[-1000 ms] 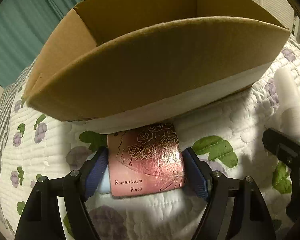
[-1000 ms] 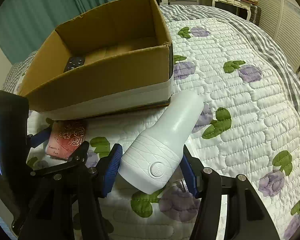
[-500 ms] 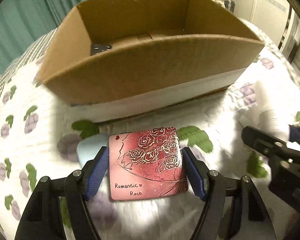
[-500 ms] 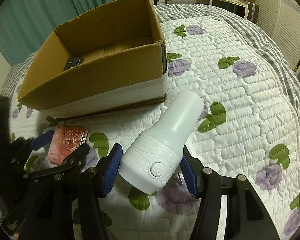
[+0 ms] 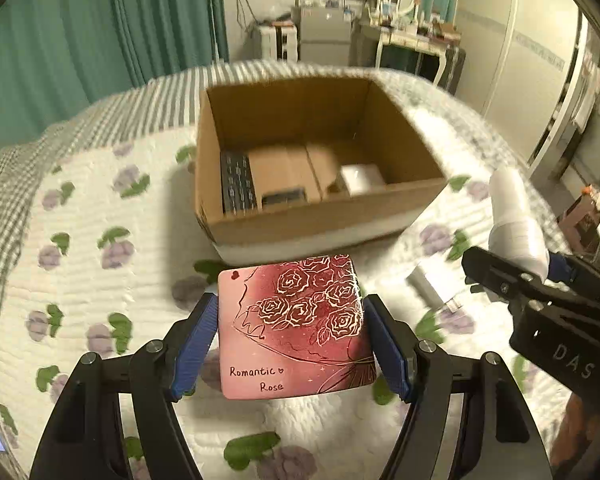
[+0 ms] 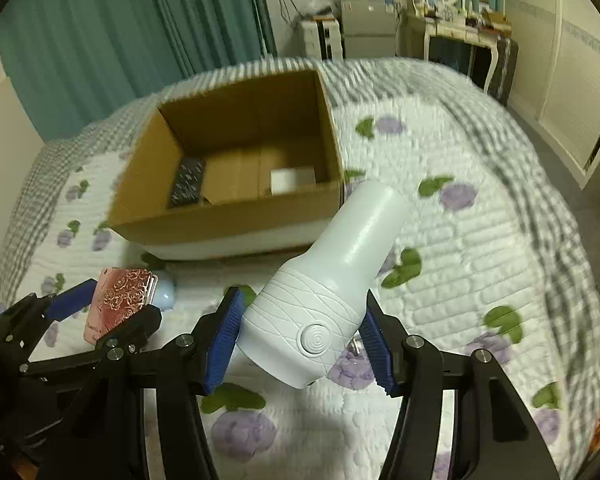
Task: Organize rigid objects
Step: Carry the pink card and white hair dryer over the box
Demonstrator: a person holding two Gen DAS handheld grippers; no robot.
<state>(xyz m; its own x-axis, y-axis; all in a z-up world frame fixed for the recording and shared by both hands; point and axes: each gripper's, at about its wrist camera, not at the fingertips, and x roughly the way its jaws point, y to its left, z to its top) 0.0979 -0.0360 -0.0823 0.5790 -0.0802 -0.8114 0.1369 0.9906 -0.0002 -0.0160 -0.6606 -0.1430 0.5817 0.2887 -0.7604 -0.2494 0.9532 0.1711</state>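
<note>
The left gripper clamps a pink rose-printed tin; the right gripper clamps a white handheld device. Both are held above the quilted bed, just before the open cardboard box

One cardboard box at twelve o'clock, three items counted inside, one pink tin, one white device, two grippers.
</note>
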